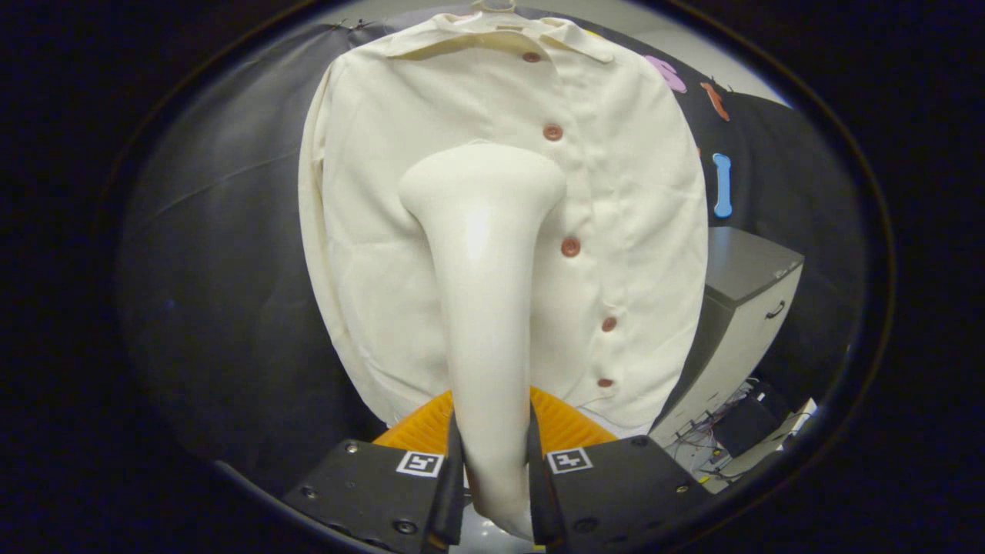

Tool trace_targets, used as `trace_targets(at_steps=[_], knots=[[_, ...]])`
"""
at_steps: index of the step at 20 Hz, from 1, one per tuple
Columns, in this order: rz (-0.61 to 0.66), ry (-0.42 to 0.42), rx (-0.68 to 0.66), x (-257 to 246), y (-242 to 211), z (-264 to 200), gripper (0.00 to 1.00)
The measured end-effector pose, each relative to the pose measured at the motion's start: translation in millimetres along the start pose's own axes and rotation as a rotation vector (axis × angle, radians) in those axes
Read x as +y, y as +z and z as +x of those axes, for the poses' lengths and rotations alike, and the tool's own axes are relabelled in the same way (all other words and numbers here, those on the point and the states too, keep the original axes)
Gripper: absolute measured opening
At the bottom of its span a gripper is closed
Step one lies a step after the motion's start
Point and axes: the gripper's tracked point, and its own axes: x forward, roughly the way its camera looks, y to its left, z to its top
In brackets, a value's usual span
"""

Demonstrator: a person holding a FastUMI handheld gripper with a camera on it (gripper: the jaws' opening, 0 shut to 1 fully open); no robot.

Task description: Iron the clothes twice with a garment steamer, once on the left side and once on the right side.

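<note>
Gripper view: the gripper (494, 492) is seen pinching the handle of the steamer (485, 308), w/ both fingers (450, 492) pressed on its sides. The steamer's long axis runs straight ahead from the fingers, up toward the shirt (385, 231). Its wide head is held against or just in front of the cloth; contact can't be told. The head sits at mid-chest, just left of the button row (570, 247), so it's over the panel left of the placket as viewed.

The shirt is hung on a hanger (492, 6) in front of the booth wall, collar up, hem down near the fingers. An orange ribbed part (565, 419) is seen just behind the handle, ahead of the fingers. A grey cabinet (742, 308) stands to the right of the shirt, w/ cables (716, 431) at its foot.

Judgement: a stroke along that panel is prob. in hand; the next move depends on the head being kept flat to the cloth and run vertically, parallel to the buttons.

Writing: no brand or readable text is made out; only square marker tags (419, 463) on the finger blocks.
</note>
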Motion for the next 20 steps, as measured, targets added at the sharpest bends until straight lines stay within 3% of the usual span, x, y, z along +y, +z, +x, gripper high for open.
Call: trace_targets(at_steps=[20], knots=[[-0.035, -0.030, 0.227, -23.2, -119.5, 22.1, 0.35]])
